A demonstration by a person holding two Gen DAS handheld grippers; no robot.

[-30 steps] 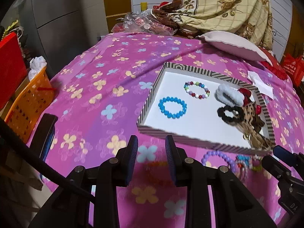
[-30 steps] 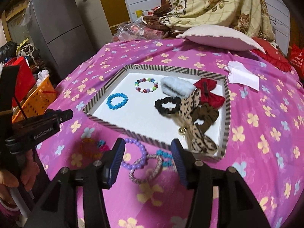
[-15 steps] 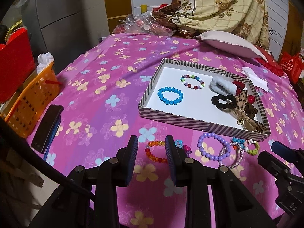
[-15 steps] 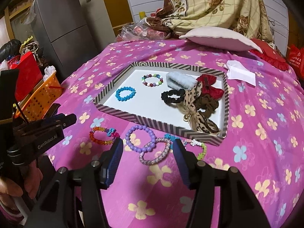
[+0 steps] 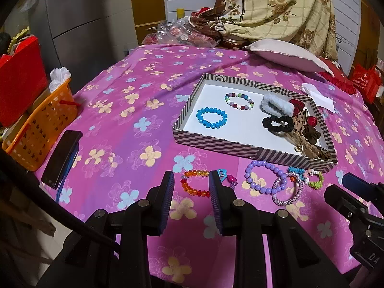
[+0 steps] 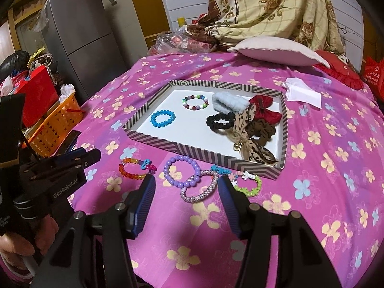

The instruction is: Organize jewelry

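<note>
Lying on a pink flowered bedsheet: one shallow striped tray with white floor, long side toward the cameras.
Inside tray, left half: 2 bead bracelets, apart from each other — blue bead bracelet nearer the front-left wall, multicolour bead bracelet behind it.
Inside tray, right half: hair ties heaped and touching — 1 pale fluffy scrunchie, 1 black scrunchie, 1 red bow, 1 leopard-print bow with small gold bell, 1 brown scrunchie.
Outside tray, on sheet just before front wall, 4 bracelets in a row: orange bead bracelet with coloured charms, purple bead bracelet, woven lilac bangle overlapping purple one, green flower bracelet.
Left gripper: jaws parted, empty, orange bracelet seen between them, not touched.
Right gripper: jaws parted wider, empty, above lilac bangle.
</note>
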